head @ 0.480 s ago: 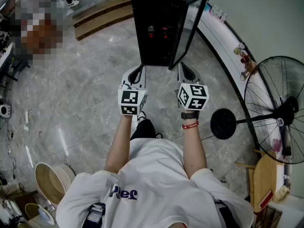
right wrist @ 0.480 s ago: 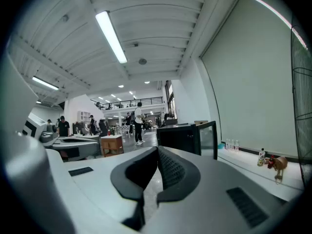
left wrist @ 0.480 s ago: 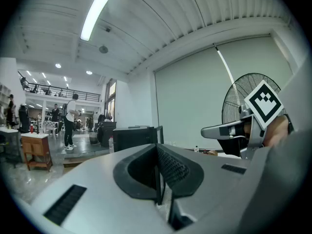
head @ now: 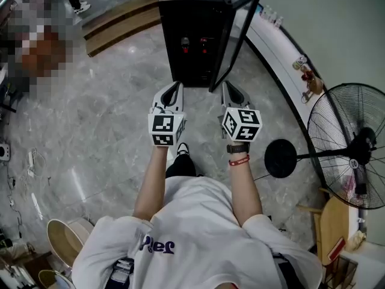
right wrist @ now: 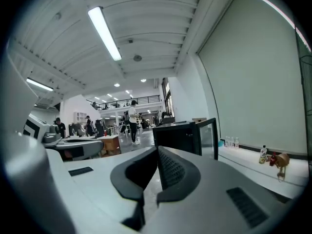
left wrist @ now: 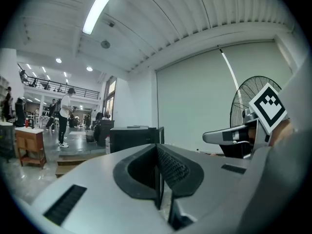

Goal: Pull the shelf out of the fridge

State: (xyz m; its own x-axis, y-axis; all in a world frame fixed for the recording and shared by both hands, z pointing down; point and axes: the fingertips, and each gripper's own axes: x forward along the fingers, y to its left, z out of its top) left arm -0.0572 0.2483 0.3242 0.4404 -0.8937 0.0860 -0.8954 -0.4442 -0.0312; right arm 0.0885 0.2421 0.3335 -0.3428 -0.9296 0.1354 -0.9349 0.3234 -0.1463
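A small black fridge [head: 191, 38] stands on the floor ahead of me, its glass door [head: 236, 32] swung open to the right. The inside is dark; two red items [head: 185, 41] show, but I cannot make out a shelf. My left gripper [head: 174, 90] is shut and empty, held in the air short of the fridge front. My right gripper [head: 230, 91] is level with it, just short of the door's edge, also shut with nothing in it. In the left gripper view the fridge [left wrist: 134, 138] sits beyond the closed jaws. The right gripper view shows the fridge [right wrist: 176, 136] and door [right wrist: 210, 136].
A standing fan [head: 354, 144] with a round black base [head: 280, 158] is at my right. A white counter [head: 283, 41] with bottles runs along the right wall. A wooden step [head: 120, 18] lies left of the fridge. A round basket [head: 65, 239] sits at the lower left.
Both grippers keep almost the same pose, still shut. The whole head view has shifted a little, so the fridge sits slightly further left and up.
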